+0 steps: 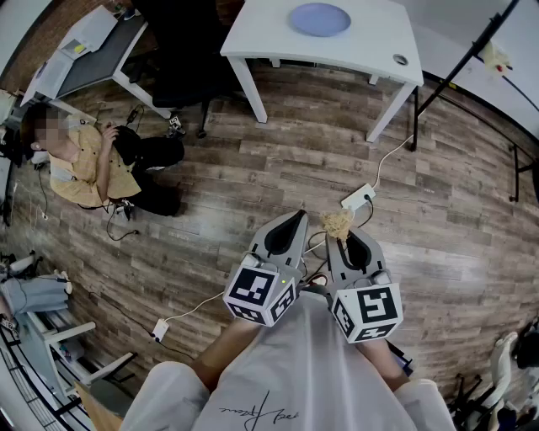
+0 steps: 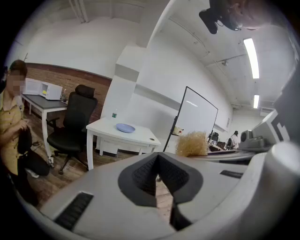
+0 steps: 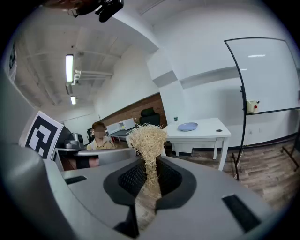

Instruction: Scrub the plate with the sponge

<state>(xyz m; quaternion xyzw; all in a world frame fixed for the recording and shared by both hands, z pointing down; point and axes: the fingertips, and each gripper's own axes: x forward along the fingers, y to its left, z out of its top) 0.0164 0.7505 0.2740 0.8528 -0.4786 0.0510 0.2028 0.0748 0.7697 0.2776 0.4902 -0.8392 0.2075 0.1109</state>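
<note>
A pale blue plate (image 1: pixel 320 18) lies on a white table (image 1: pixel 253 34) far ahead across the wooden floor. It also shows small in the left gripper view, plate (image 2: pixel 125 127), and in the right gripper view, plate (image 3: pixel 187 126). My right gripper (image 1: pixel 338 237) is shut on a straw-coloured fibrous sponge (image 1: pixel 338 222), whose tuft sticks out past the jaws; sponge (image 3: pixel 148 140), right gripper (image 3: pixel 150 180). My left gripper (image 1: pixel 298 217) is held beside it, shut with nothing in it; left gripper (image 2: pixel 157 185). Both are held close to my body, well short of the table.
A person (image 1: pixel 88 164) sits on the floor at the left, beside a black office chair (image 1: pixel 181 71) and a grey desk (image 1: pixel 80 59). A power strip (image 1: pixel 358 198) with its cable lies on the floor ahead. A black stand (image 1: pixel 467 55) rises right of the table.
</note>
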